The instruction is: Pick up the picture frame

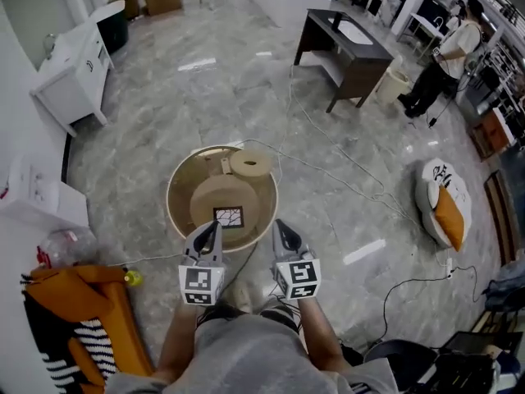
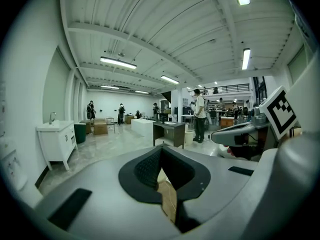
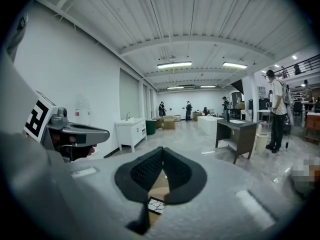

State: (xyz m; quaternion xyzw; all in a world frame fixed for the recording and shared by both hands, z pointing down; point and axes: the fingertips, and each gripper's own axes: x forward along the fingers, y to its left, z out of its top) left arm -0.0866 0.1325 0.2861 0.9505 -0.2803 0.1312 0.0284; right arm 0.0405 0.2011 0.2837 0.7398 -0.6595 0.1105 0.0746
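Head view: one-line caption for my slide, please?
Shut left gripper and right gripper hover at the near edge of a round table holding a picture frame and beige roll.

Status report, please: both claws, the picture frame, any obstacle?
Left claw shut, empty. Right claw shut, empty. Picture frame on round table, just ahead between them, untouched. Tape roll beyond, path clear.

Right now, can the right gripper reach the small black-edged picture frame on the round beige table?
Probably yes: the picture frame sits near the table's rim, just ahead of the right gripper, nothing between. Its shut jaws must open first.
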